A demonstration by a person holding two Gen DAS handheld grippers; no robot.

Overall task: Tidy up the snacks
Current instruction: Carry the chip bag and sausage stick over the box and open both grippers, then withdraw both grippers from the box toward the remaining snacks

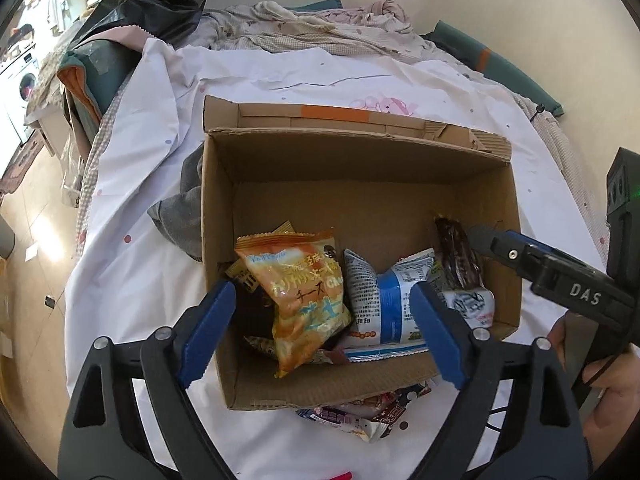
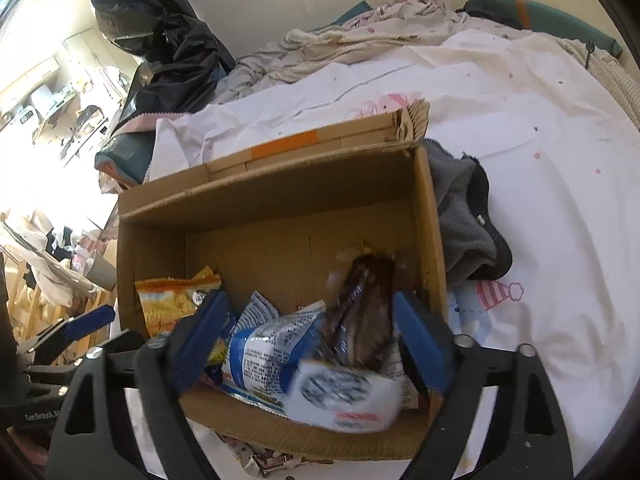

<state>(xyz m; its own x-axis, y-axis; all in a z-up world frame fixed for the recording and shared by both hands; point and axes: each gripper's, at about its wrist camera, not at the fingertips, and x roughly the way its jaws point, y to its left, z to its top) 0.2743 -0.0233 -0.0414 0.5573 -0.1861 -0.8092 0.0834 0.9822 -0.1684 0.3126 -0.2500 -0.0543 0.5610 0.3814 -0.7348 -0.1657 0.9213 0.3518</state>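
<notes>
Snack packets (image 1: 308, 292) in cardboard box (image 1: 360, 156) — left gripper (image 1: 324, 312) and right gripper (image 2: 308, 336) spread wide, gripping nothing.

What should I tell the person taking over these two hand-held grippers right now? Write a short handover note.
Left hand-held gripper: open over the near end of the cardboard box, holding nothing.
Right hand-held gripper: open, holding nothing; the dark brown packet sits loose between its fingers.
In the box: orange chip bag, blue-and-white packet, dark brown packet, white packet.
Left: a few snack packets on the white sheet in front of the box.
</notes>
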